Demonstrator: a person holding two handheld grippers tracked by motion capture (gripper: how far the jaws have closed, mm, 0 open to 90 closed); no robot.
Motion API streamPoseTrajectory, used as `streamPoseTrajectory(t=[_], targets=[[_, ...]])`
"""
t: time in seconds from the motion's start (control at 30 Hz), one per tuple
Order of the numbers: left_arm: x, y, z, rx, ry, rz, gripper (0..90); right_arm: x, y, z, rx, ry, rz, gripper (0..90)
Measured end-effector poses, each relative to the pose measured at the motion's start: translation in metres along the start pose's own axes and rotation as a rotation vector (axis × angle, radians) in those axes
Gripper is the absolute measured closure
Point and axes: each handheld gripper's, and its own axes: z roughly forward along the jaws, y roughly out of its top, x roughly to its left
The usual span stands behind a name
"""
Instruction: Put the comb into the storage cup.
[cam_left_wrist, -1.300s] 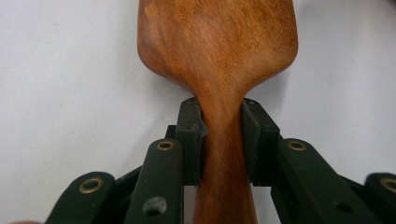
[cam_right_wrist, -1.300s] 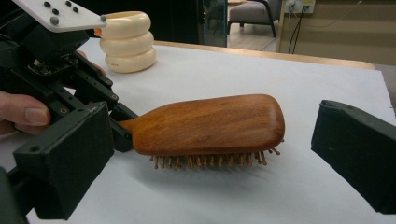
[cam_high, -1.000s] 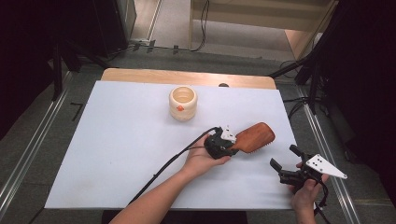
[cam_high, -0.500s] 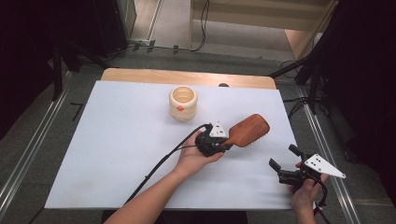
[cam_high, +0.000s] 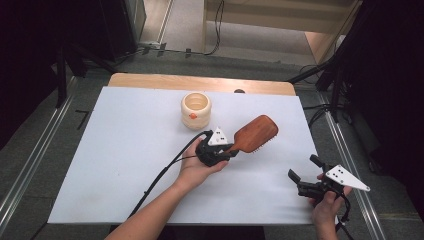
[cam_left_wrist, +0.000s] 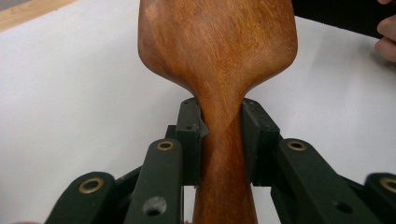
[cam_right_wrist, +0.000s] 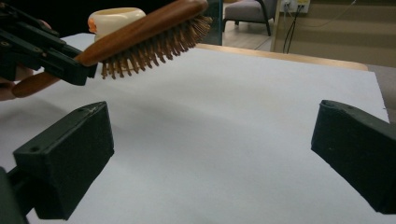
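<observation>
A white sheet (cam_high: 125, 165) covers a light wooden table (cam_high: 150, 81), whose bare edge shows along the far side, and the table stands on a grey carpeted floor (cam_high: 45, 145) with metal rails (cam_high: 30, 167) running along both sides. Beyond the table the room is dark at left and right, with black stands (cam_high: 340, 70) and cables (cam_high: 217, 30) on a paler strip of floor and a light wooden unit (cam_high: 280, 20) at the back. In the right gripper view, a grey chair (cam_right_wrist: 247, 11) and a wall socket (cam_right_wrist: 294, 5) sit in the lit far end of the room.
</observation>
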Motion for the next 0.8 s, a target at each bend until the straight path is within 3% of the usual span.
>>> streamPoseTrajectory(t=[0.27, 0.8], targets=[[0.006, -0.006, -0.02, -0.04, 0.026, -0.017, 71.8, 0.007, 0.01, 0.0, 0.013, -0.017, 0.011, 0.0], [0.015, -0.016, -0.05, -0.117, 0.081, -0.049, 71.7, 0.031, 0.05, 0.016, 0.03, 0.03, 0.057, 0.0]])
